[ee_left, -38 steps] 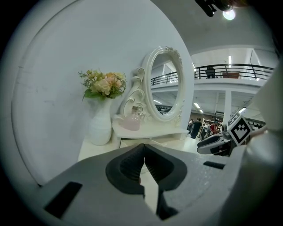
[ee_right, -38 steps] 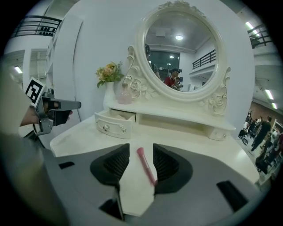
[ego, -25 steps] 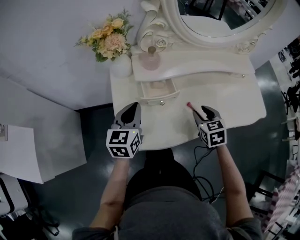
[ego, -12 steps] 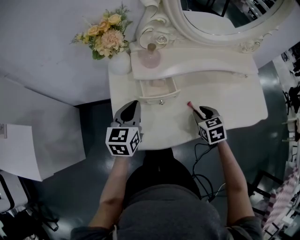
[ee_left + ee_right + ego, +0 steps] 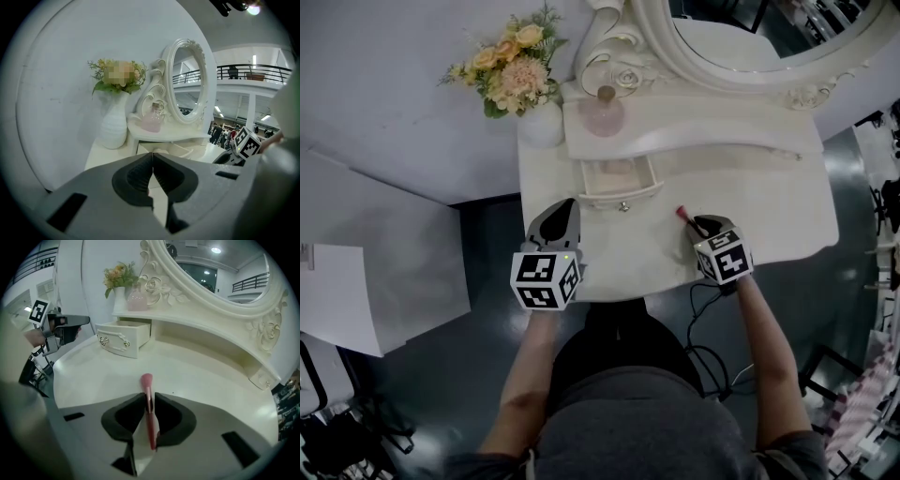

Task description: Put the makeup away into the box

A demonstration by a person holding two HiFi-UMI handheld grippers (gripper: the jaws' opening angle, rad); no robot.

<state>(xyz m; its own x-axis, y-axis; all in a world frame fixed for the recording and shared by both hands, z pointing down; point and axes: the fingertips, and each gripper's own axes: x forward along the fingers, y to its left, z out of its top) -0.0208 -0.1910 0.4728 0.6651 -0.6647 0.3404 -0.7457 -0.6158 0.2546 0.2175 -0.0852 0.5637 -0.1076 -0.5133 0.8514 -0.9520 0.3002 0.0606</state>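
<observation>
A pink makeup brush point(image 5: 682, 214) lies on the white dressing table point(image 5: 769, 202), right of the middle. My right gripper point(image 5: 698, 224) points steeply down over it. In the right gripper view its jaws are closing, and the pads flank and touch the brush handle point(image 5: 148, 413) while the pink head sticks out ahead. My right gripper point(image 5: 149, 401) rests low on the tabletop. The small open drawer point(image 5: 622, 198) is at the table's back centre. My left gripper point(image 5: 557, 221) hovers at the table's left front, shut and empty, its jaws point(image 5: 153, 159) meeting at the tips.
A white vase of yellow flowers point(image 5: 540, 128) stands at the back left corner. A pink perfume bottle point(image 5: 605, 117) sits on the raised shelf under the oval mirror point(image 5: 741, 42). The table's front edge is just below both grippers.
My right gripper has sunk onto the table and its jaws have come in from wide apart onto the brush handle. The left gripper has stayed where it was.
</observation>
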